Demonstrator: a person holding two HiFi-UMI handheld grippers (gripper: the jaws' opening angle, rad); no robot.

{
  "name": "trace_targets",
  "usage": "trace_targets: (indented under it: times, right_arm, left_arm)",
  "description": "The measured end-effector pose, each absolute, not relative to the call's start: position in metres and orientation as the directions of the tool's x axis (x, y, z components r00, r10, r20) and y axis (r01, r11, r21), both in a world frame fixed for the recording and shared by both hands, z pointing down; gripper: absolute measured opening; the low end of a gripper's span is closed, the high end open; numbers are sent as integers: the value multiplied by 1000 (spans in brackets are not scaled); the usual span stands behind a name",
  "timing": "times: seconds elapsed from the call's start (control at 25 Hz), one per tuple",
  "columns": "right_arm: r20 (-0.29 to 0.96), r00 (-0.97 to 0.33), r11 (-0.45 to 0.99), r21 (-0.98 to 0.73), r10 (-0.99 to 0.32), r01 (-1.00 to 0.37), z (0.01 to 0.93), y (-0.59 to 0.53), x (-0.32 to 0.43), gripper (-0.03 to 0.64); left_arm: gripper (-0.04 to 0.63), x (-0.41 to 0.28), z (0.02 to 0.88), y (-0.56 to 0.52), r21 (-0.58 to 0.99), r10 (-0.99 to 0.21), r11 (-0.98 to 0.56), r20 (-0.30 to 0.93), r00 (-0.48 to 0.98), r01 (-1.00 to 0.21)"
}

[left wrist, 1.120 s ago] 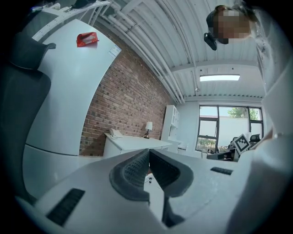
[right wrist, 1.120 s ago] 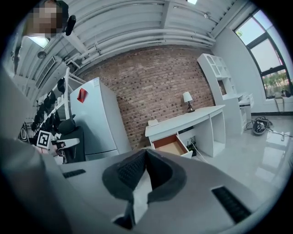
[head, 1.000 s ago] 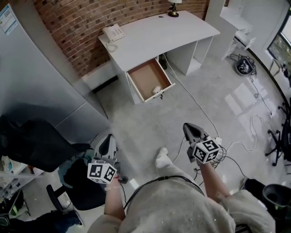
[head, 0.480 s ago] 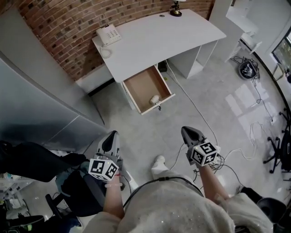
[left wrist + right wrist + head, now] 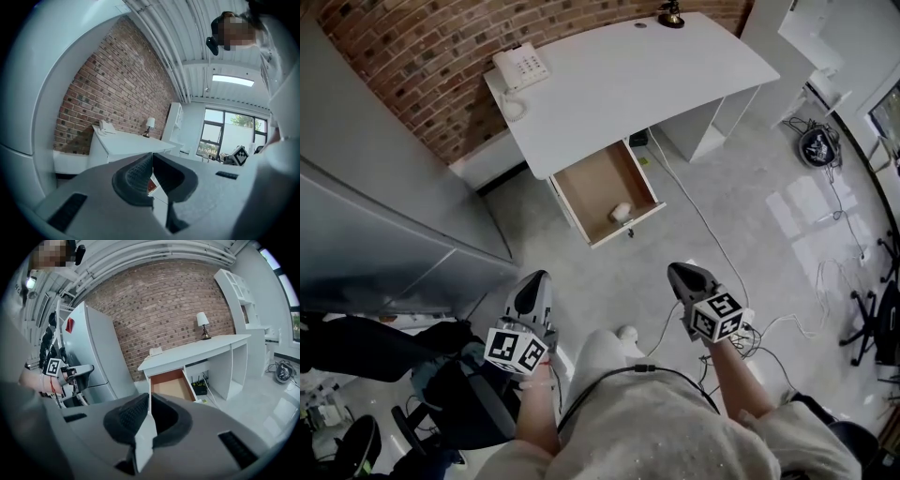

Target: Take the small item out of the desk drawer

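Brown-lined and already pulled out, the desk drawer is sitting at upper centre of the head view, with the small pale item lying near its front edge. Both tongs are hovering well short of it, lower in the frame: the left gripper is pinched together and empty, while the right gripper has just been opening a sliver, with nothing between its jaws. Reaching in, gripping and lifting out are all remaining, I'd judge.

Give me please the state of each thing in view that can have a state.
desk drawer: pulled open
small item: lying in the drawer near its front, not touched
left gripper: jaws together, nothing between them
right gripper: jaws barely apart, have just been opening, nothing between them
telephone: handset on its cradle
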State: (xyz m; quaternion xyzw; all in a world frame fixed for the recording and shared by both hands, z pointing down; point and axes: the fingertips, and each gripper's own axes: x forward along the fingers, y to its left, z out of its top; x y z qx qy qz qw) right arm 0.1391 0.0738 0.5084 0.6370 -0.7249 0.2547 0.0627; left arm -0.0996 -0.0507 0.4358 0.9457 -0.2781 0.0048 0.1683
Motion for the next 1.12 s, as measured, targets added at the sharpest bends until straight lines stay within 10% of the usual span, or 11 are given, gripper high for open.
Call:
trace_targets:
  times: [1.12]
  right_arm:
    - [664,-395,344,-215,-635,-914,602,-82,169,58]
  left_arm:
    - [6,-25,516,-163,384,-496,-743,232,836,-548]
